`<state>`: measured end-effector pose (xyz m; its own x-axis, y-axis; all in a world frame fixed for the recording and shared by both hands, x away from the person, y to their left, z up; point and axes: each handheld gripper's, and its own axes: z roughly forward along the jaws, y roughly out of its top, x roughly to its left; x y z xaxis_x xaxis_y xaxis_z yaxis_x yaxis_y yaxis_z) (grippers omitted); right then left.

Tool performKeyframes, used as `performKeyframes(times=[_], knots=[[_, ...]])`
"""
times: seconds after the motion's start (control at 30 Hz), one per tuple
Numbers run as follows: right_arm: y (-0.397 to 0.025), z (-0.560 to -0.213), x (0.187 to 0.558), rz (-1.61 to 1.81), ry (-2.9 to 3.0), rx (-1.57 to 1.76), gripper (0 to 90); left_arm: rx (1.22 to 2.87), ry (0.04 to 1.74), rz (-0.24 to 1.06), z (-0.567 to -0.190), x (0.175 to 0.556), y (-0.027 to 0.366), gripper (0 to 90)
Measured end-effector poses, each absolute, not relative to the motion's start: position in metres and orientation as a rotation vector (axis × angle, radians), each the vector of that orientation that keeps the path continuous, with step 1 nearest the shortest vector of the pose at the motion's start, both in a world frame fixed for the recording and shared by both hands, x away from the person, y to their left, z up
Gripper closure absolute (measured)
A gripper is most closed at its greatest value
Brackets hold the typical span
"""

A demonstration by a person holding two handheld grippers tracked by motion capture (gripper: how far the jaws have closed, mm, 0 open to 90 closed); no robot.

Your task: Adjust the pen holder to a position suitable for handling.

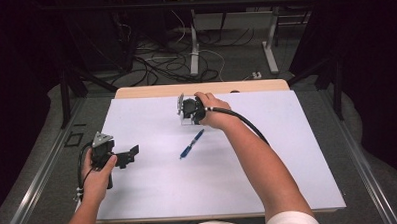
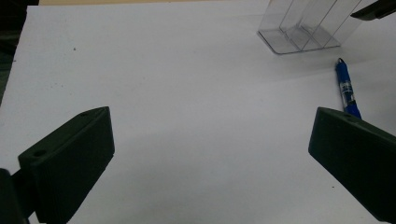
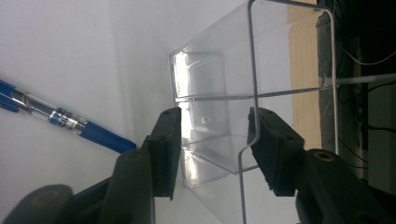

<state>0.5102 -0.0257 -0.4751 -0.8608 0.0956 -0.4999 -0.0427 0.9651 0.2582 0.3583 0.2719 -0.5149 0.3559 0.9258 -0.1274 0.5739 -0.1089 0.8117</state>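
Clamping clear holder (image 3: 224, 116) wall, right claw (image 3: 215, 140), blue pen (image 3: 60, 119) beside, left claw (image 2: 210, 158) wide open

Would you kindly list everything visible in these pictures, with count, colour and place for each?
Clear plastic compartment holder: one, transparent, far middle of the board, between the right gripper's jaws.
Blue ballpoint pen: one, blue, lying on the board just near of the holder.
White board: one, white, covering the table.
Wooden table edge: one, light wood, beyond the board.
Cables: several, dark and white, on the floor behind.
Left gripper: one, black, open, near left of the board.
Right gripper: one, black, around the holder's wall.
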Motion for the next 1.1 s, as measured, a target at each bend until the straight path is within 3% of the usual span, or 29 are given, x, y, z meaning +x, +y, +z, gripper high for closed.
performKeyframes(times=[0.37,1.1], knots=[[-0.0250,-0.4687,0.5070,0.312,2.584,0.007,83.5,1.792,1.326,0.538,-0.5155,0.3584,0.2715,0.1],[-0.0237,-0.4689,0.5017,0.285,2.582,-0.079,89.1,1.796,1.331,0.541,-0.5158,0.3585,0.2732,0.1]])
